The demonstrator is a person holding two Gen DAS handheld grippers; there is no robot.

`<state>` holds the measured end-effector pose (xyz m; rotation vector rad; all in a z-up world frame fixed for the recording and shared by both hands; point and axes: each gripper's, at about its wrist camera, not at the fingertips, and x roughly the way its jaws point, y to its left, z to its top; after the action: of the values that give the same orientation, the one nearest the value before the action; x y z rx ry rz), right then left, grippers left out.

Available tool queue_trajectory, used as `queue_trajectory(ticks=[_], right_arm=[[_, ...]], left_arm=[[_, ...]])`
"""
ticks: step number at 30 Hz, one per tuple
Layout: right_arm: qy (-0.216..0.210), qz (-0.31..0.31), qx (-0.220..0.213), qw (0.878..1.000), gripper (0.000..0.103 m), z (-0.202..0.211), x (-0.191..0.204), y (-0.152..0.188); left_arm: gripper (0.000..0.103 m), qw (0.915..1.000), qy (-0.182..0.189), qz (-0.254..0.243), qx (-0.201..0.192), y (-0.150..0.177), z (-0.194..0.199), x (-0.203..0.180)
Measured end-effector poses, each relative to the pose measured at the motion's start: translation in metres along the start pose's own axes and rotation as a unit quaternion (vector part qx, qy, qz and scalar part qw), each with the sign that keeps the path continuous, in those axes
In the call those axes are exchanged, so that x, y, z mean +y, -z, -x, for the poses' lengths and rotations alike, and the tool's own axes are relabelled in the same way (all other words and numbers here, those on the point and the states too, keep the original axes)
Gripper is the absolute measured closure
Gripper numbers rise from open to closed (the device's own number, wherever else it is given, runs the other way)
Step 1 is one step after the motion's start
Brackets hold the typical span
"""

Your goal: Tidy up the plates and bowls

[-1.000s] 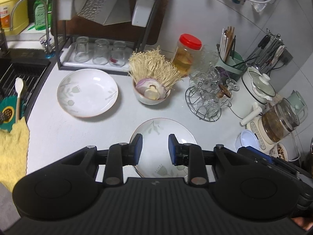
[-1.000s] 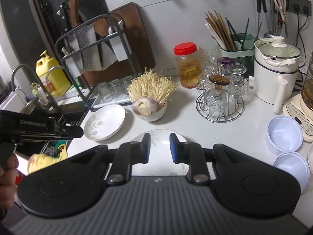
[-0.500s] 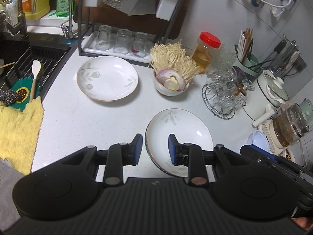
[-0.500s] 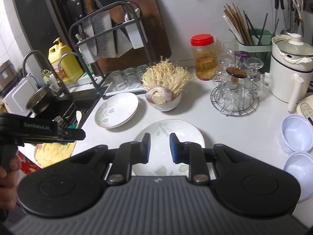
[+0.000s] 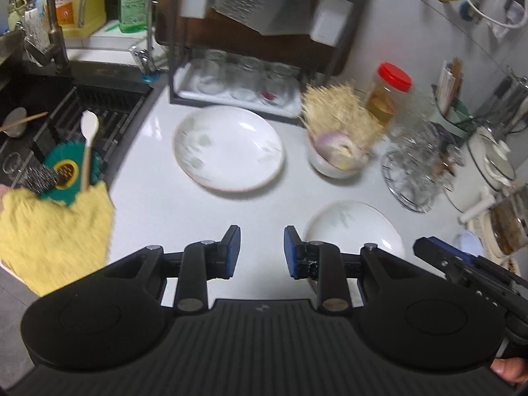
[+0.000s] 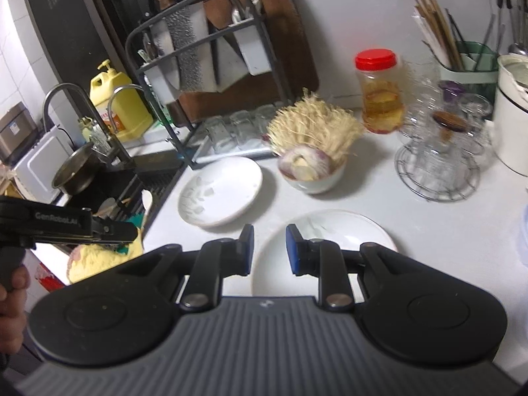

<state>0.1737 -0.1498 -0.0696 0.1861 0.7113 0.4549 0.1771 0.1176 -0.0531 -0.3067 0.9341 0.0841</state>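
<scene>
Below, in the left wrist view, the left gripper [image 5: 262, 252] is held narrowly parted and empty over bare counter [image 5: 198, 211], between two plates [image 5: 229, 147] [image 5: 353, 231]. From the right wrist, the right gripper [image 6: 266, 249] is seen narrowly parted, empty, above the near plate's [image 6: 330, 231] left rim.

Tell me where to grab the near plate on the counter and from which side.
Grip the near plate by its raised rim on the edge closest to the right gripper, one finger over the lip and one under. It lies flat and shallow, so only the rim gives purchase. The far side looks tighter, toward the bowl of mushrooms and the other plate.
</scene>
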Motion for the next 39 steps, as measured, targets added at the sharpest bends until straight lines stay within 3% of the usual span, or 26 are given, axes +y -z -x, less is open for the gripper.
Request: queue_trajectory(ticks=[4,11,16,17,18,20,24,32,39], right_arm=[[-0.001,0.014,-0.003,1.0,0.078,-0.019,0.017,-0.008],[0.004,0.012,0.013,1.0,0.078,-0.059,0.039,-0.02],[0.015,0.021,0.018,1.0,0.078,-0.089,0.054,-0.03],[0.02,0.022,0.019,0.999,0.075,-0.095,0.056,-0.032],[0.023,0.02,0.021,0.999,0.064,-0.102,0.058,-0.034],[0.026,0.011,0.027,0.999,0.057,-0.116,0.059,-0.036],[0.038,-0.005,0.045,0.998,0.057,-0.147,0.062,-0.037],[0.07,-0.019,0.074,0.995,0.057,-0.208,0.07,-0.037],[0.122,-0.015,0.081,0.989,0.057,-0.248,0.08,-0.028]], left_arm=[[0.071,0.9995,-0.02,-0.006,-0.025,-0.021,-0.003,0.022],[0.071,0.9994,-0.016,0.009,-0.031,-0.052,-0.024,0.062],[0.069,0.9994,-0.017,0.027,-0.01,-0.066,-0.054,0.097],[0.067,0.9994,-0.015,0.031,-0.006,-0.069,-0.062,0.103],[0.065,0.9993,-0.01,0.035,-0.001,-0.073,-0.07,0.109],[0.063,0.9993,0.0,0.037,0.011,-0.081,-0.09,0.119],[0.053,0.9995,0.011,0.013,0.025,-0.099,-0.124,0.133],[0.052,0.9981,0.03,-0.011,0.053,-0.122,-0.177,0.152],[0.052,0.9981,0.006,-0.016,0.06,-0.125,-0.197,0.168]])
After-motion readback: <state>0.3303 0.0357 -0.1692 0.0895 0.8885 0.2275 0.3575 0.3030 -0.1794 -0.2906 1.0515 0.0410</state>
